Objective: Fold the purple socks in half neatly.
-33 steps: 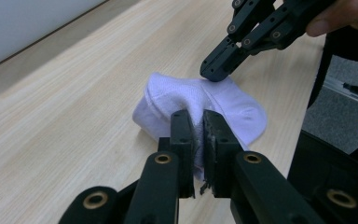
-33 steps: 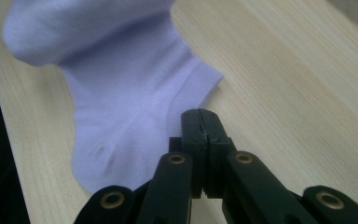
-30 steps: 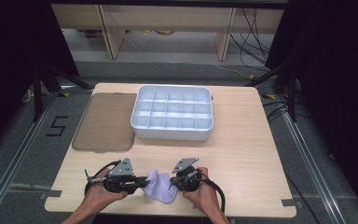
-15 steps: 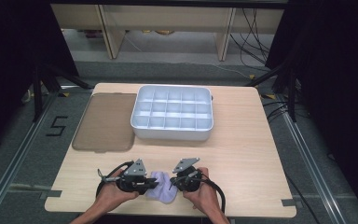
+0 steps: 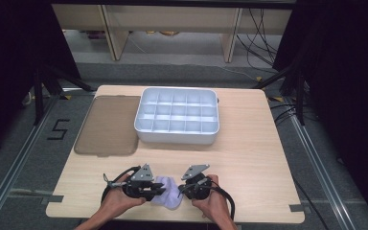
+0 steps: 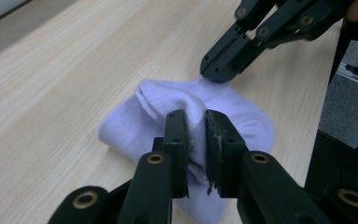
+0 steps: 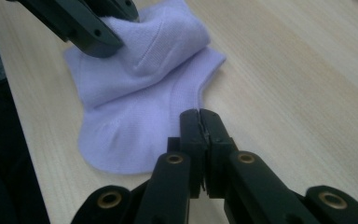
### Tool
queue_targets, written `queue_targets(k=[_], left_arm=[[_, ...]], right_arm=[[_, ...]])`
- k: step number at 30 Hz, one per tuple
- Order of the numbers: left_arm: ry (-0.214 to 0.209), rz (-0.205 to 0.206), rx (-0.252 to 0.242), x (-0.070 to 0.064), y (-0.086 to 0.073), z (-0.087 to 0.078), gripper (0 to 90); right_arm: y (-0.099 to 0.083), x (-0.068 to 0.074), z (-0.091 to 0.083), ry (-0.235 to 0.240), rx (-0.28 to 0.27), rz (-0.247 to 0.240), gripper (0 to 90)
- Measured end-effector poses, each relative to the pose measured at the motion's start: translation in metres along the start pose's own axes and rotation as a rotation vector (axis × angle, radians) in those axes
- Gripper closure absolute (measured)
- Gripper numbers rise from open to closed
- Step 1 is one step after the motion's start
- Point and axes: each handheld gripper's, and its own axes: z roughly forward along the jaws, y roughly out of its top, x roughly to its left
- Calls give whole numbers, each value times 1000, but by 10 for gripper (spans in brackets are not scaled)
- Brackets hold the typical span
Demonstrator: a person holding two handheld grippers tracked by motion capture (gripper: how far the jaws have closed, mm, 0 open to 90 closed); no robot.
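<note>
A lavender sock (image 5: 168, 195) lies on the wooden table (image 5: 249, 158) near its front edge, between my two grippers. My left gripper (image 6: 196, 135) is shut on a raised fold of the sock (image 6: 168, 100), lifted over the flat part. In the high view the left gripper (image 5: 159, 190) sits at the sock's left side. My right gripper (image 7: 199, 119) is shut, its tips pinching the sock (image 7: 135, 107) at its thin edge. From the left gripper view, the right gripper (image 6: 214, 74) meets a peaked corner of the fabric. The high view puts the right gripper (image 5: 182, 189) at the sock's right side.
A white compartment tray (image 5: 175, 137) stands at the table's middle back. A flat brown lid (image 5: 108, 124) lies to its left. The table's front edge runs just below the person's hands.
My left gripper has moved right, carrying a fold of the sock over the rest. The right gripper has stayed in place.
</note>
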Motion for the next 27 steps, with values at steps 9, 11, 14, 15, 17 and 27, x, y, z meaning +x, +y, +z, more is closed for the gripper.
queue_targets(k=[9, 11, 14, 15, 17, 27], left_arm=[[-50, 15, -28, -11, 13, 11, 685], [-47, -24, -54, -10, 14, 5, 663], [-46, -36, -101, -3, 16, -12, 654], [-47, -53, -120, -3, 15, -16, 654], [-38, -37, -114, 2, 9, -23, 663], [-57, -35, -41, 10, -26, -21, 820]], right_arm=[[0, -5, -10, -17, -39, 11, 891], [-2, -7, -17, -17, -58, 27, 891], [-6, -8, -20, -14, -65, 41, 891], [-6, -8, -20, -14, -65, 41, 891], [-6, -8, -22, -14, -81, 51, 891], [23, 3, -39, 2, -166, -15, 891]])
